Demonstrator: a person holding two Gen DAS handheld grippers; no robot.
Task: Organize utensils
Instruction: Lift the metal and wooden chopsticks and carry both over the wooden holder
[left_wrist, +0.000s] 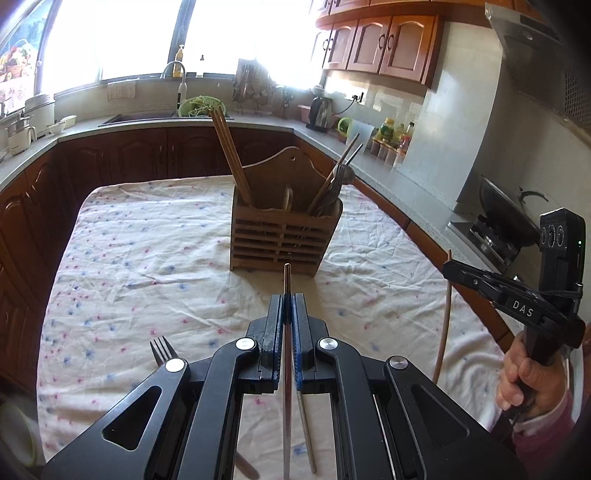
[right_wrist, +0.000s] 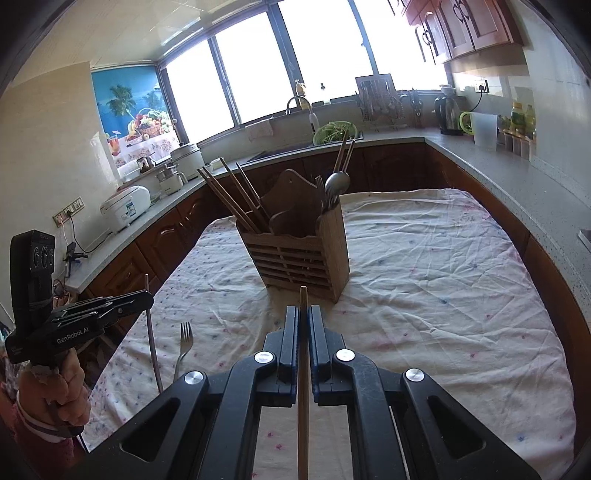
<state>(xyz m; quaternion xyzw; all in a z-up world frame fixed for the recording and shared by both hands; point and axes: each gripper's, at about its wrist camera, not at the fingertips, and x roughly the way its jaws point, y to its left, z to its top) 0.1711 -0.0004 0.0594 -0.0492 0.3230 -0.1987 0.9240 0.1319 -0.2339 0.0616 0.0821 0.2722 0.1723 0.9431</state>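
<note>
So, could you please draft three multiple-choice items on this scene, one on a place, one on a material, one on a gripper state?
1. Where does the wooden utensil holder stand?
A. on the cloth-covered table
B. in the sink
C. on the stove

2. What does the right gripper hold?
A. a metal spoon
B. a wooden chopstick
C. a fork

3. How is the left gripper set?
A. wide open, with nothing in it
B. shut on a metal chopstick
C. shut on the holder's rim

Answers: 1 A, the holder stands on the floral tablecloth. 2 B, a wooden chopstick runs between its fingers. 3 B, the blue pads press on a metal chopstick.
</note>
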